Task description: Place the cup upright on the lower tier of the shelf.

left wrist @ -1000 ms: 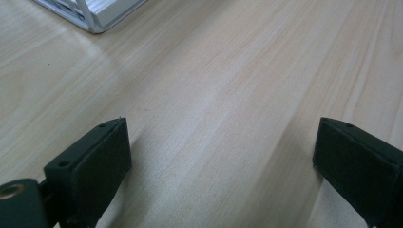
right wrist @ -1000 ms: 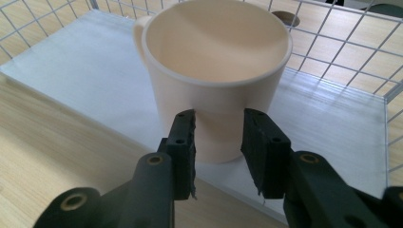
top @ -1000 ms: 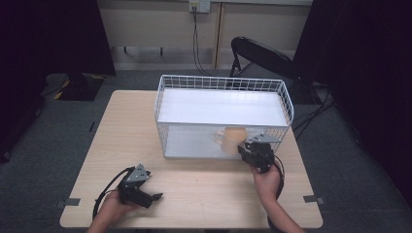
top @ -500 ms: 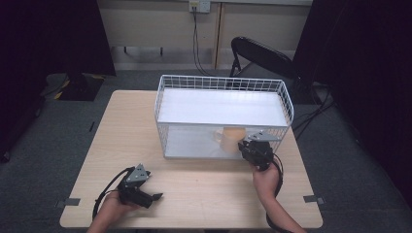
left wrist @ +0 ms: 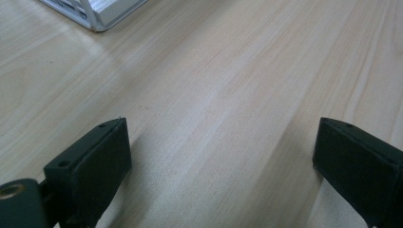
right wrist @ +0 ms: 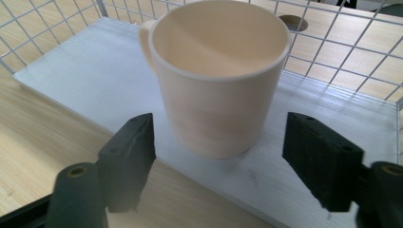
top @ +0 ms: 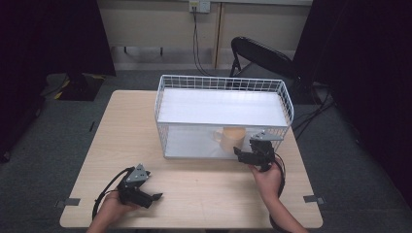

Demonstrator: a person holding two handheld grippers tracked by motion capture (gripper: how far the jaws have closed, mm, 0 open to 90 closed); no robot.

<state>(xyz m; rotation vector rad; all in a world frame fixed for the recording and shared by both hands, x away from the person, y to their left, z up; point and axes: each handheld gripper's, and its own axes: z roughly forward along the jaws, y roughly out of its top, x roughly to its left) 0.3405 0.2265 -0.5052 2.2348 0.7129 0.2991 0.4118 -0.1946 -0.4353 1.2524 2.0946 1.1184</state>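
Note:
A cream cup [right wrist: 221, 80] with a handle stands upright on the white bottom board [right wrist: 81, 76] of a white wire basket [top: 223, 85]. In the high view the cup [top: 232, 136] is near the basket's front right. My right gripper [right wrist: 221, 130] reaches in at the basket's open front. Its jaws have just been opening and now stand wide on either side of the cup's base, pads clear of it. From above, the right gripper [top: 248, 153] sits just in front of the cup. My left gripper [left wrist: 218, 142] rests open over bare wood at the table's front left [top: 150, 195].
The wire basket carries a white upper shelf [top: 221, 108] over the cup. A wooden table [top: 204, 189] stretches between the two hands. A black chair [top: 262, 56] stands behind the table, and cables hang down the back wall.

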